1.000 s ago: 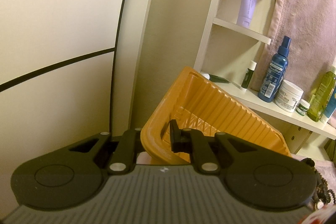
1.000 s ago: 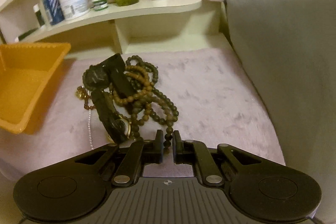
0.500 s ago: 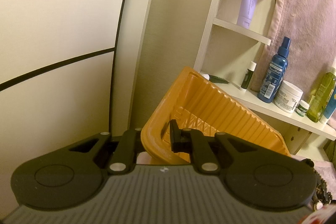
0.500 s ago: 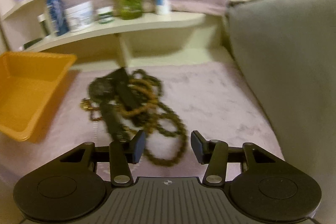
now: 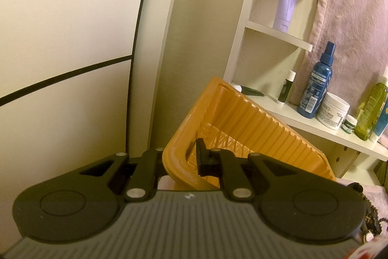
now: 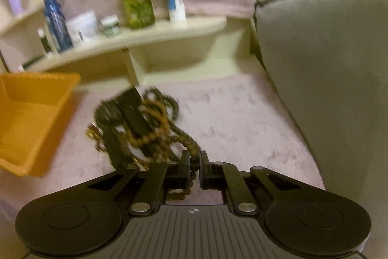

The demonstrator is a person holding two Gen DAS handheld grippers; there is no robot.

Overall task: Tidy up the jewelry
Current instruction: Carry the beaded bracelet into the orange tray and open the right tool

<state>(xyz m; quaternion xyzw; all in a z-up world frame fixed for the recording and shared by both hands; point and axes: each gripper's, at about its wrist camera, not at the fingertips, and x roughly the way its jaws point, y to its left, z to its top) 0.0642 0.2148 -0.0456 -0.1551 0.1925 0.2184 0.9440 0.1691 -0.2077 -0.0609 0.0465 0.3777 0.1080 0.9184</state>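
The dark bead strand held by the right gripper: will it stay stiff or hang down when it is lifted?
The dark bead strand will probably hang limp: it curves loosely across the pink blanket. It is tangled with the jewelry pile, so it may drag other pieces. The right gripper pinches only a few beads.

the orange plastic tray (image 5: 254, 123) sat tilted, its ribbed inside empty. dark and brown bead necklaces (image 6: 155, 128) lay tangled on the pink blanket just beside it.

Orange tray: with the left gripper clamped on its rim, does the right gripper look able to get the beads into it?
Probably yes: right gripper grips the bead strand, and the orange tray sits open alongside.
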